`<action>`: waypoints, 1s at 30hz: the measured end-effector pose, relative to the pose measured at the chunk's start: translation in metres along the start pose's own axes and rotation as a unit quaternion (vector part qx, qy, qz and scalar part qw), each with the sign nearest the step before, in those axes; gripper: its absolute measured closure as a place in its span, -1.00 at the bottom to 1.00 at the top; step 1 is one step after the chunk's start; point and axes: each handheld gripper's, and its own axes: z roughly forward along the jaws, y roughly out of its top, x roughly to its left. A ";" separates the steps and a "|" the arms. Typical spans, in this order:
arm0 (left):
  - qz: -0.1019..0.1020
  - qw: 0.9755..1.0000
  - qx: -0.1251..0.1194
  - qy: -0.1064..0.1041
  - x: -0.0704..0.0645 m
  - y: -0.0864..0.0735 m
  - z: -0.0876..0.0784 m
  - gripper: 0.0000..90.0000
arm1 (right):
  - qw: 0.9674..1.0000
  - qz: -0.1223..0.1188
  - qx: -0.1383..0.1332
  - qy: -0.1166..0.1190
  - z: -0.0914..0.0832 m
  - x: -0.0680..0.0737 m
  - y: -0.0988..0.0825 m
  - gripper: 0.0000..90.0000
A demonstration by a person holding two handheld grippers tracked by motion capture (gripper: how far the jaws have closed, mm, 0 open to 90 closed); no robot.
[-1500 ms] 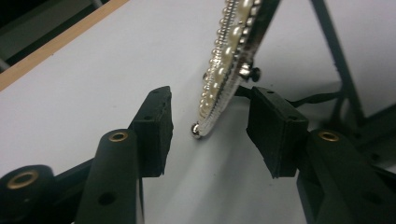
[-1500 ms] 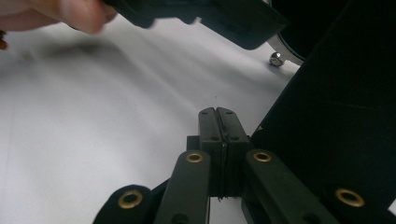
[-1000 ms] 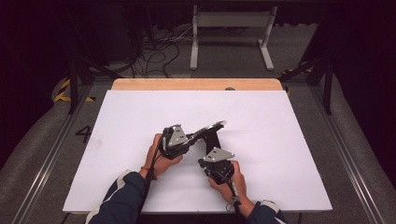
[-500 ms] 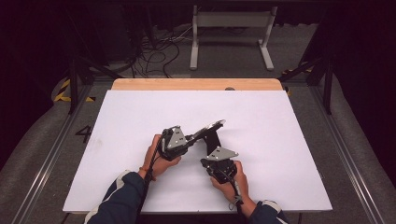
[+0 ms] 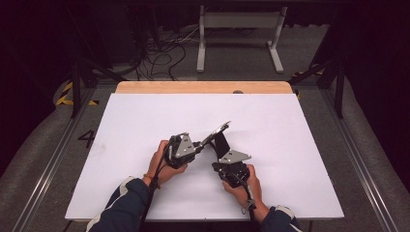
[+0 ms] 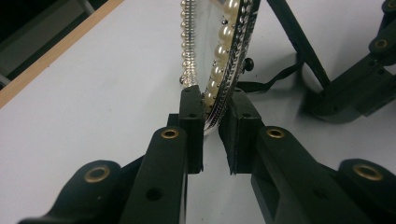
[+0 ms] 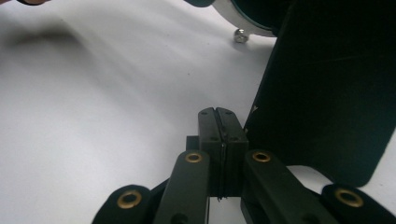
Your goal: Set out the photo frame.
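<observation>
Two grippers meet mid-table in the high view, the left gripper (image 5: 200, 145) clamping the pearl-rimmed mirror (image 5: 216, 133) tilted above the white table (image 5: 290, 125); its own view shows the pads pinching the mirror's rim (image 6: 219, 88); the right gripper (image 7: 223, 122), clenched empty, sits beside the black stand (image 7: 327, 88).

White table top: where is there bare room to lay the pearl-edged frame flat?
The white table top is bare on its left part, across the far strip by the wooden edge, and on the right part. It is crowded only near the middle front, where the left gripper clamps the frame beside the right gripper.
</observation>
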 end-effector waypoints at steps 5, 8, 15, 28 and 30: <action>0.004 1.000 0.002 -0.004 -0.003 0.002 -0.001 0.76 | 1.000 0.001 0.000 -0.002 -0.001 -0.005 -0.001 1.00; 0.009 1.000 0.004 -0.004 -0.004 0.003 -0.002 0.77 | 1.000 0.001 0.000 -0.003 -0.002 -0.006 -0.001 1.00; 0.012 1.000 0.005 -0.004 -0.006 0.004 -0.004 0.77 | 1.000 -0.005 0.001 0.001 -0.003 -0.009 -0.001 1.00; 0.010 1.000 0.012 -0.003 -0.006 0.001 0.003 0.64 | 1.000 -0.013 -0.002 0.005 -0.005 -0.009 0.000 1.00; 0.003 1.000 0.013 -0.002 -0.006 0.000 0.005 0.59 | 1.000 -0.016 -0.004 0.007 -0.005 -0.007 0.000 0.99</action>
